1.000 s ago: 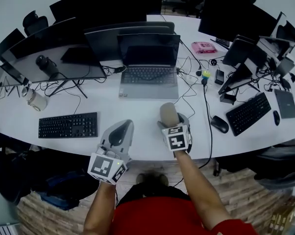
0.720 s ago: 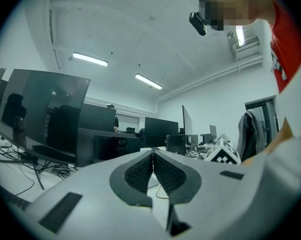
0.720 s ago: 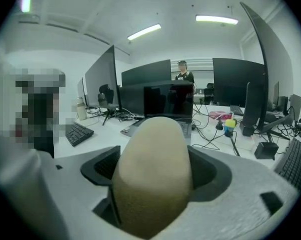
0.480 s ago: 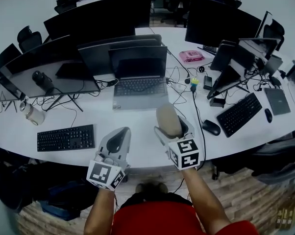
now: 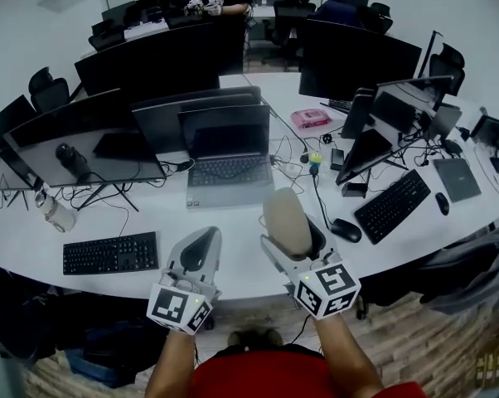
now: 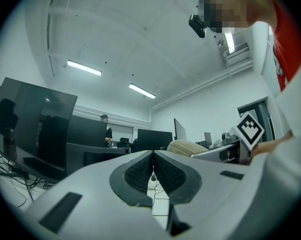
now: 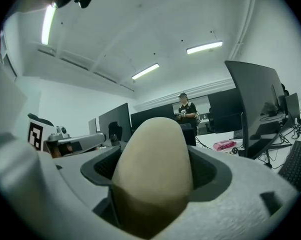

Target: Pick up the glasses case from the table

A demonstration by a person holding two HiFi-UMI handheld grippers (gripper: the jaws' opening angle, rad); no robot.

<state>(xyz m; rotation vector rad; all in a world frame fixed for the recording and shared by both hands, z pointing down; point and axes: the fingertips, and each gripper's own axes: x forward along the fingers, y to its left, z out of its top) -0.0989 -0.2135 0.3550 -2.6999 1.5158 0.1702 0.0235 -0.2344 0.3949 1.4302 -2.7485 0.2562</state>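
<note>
The pick-up looks essentially done. The right gripper (image 5: 293, 239) is clenched around the lower half of the beige glasses case (image 5: 284, 215), whose rounded end sticks up and forward out of the jaws. The case appears to be clear of the white tabletop (image 5: 175, 214), held over its near edge. The left gripper (image 5: 198, 252) hangs just beside it with its 2 jaws pressed together on nothing. What is left, at most, is a steady hold on the case.
</note>
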